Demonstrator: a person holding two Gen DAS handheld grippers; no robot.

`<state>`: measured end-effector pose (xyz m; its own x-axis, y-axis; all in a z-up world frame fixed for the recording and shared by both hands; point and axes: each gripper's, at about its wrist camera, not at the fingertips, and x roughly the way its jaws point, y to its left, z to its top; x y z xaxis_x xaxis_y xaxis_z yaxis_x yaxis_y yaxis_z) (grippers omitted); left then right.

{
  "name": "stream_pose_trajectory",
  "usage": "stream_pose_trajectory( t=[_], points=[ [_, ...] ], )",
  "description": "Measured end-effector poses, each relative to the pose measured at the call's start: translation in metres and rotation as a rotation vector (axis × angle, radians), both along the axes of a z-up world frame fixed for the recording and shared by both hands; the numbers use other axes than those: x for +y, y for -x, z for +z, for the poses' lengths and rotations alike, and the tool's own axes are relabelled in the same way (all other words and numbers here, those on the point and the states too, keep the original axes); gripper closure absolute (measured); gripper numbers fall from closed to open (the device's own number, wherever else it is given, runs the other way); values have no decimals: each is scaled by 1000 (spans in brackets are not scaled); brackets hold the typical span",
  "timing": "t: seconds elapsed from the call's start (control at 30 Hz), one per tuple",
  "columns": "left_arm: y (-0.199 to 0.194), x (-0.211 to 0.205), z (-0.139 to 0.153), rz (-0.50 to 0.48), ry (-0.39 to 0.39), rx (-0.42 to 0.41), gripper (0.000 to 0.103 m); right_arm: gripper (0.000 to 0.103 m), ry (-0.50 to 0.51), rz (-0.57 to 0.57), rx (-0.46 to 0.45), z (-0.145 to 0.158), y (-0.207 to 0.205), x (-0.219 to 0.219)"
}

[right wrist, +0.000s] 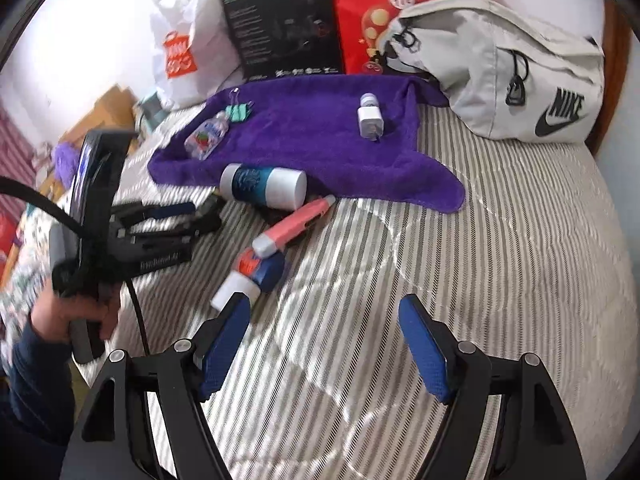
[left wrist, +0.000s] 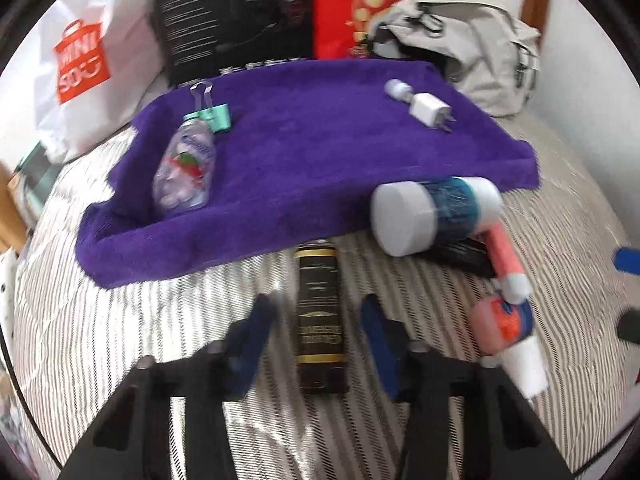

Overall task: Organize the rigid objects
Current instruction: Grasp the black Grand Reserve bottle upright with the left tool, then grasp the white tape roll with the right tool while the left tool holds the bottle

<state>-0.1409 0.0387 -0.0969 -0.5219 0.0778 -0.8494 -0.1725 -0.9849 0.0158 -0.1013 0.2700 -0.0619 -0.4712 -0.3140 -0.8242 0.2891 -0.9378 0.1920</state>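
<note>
A dark brown bottle with gold bands (left wrist: 320, 316) lies on the striped bed, between the open fingers of my left gripper (left wrist: 318, 320), which do not touch it. A purple towel (left wrist: 320, 148) carries a clear water bottle (left wrist: 185, 168), a teal binder clip (left wrist: 214, 117) and a white charger (left wrist: 430, 111). By the towel's near edge lie a white and blue canister (left wrist: 432, 212), a pink tube (left wrist: 505, 258) and a blue-orange tube (left wrist: 508, 328). My right gripper (right wrist: 324, 328) is open above bare bedding, right of the blue-orange tube (right wrist: 256, 270). The left gripper (right wrist: 168, 226) shows in the right wrist view.
A grey Nike bag (right wrist: 500, 76) sits at the back right. A red bag (right wrist: 400, 12), a black box (right wrist: 280, 24) and a white shopping bag (right wrist: 188, 40) stand behind the towel. A hand (right wrist: 68, 320) holds the left gripper's handle. The bed's left edge is near.
</note>
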Motion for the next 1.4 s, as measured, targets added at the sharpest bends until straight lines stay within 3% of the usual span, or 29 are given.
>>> stream_pose_trajectory(
  t=[0.03,0.13,0.33,0.5,0.6,0.87,1.13,1.17,1.2,1.23,1.4],
  points=[
    [0,1,0,-4,4,3,80,27,6,-10,-1,0,2,-2],
    [-3,5,5,-10,9,-1,80,27,37,-7,-7,-5,7,-16],
    [-8,-24,2,9,11,-4,80,27,2,20,-27,-29,7,-59],
    [-13,-50,1,38,-19,-5,80,27,-34,-27,-31,-51,7,-75],
    [-14,-51,0,31,-12,2,80,39,-78,-53,28,-52,-2,-75],
    [-16,-53,-1,30,-4,10,80,42,-96,-95,21,-53,-6,-36],
    [-14,-50,1,35,-4,8,80,46,-146,-65,69,-56,-9,-44],
    [-15,-49,1,37,-2,11,80,49,-145,-67,72,-56,-10,-43],
    [-16,-49,1,38,-2,13,80,64,-146,-63,77,-55,-10,-43],
    [-16,-49,1,38,-2,15,80,72,-138,-62,80,-55,-10,-43],
    [-15,-49,1,33,1,11,80,73,-112,-38,69,-53,-10,-41]
  ],
)
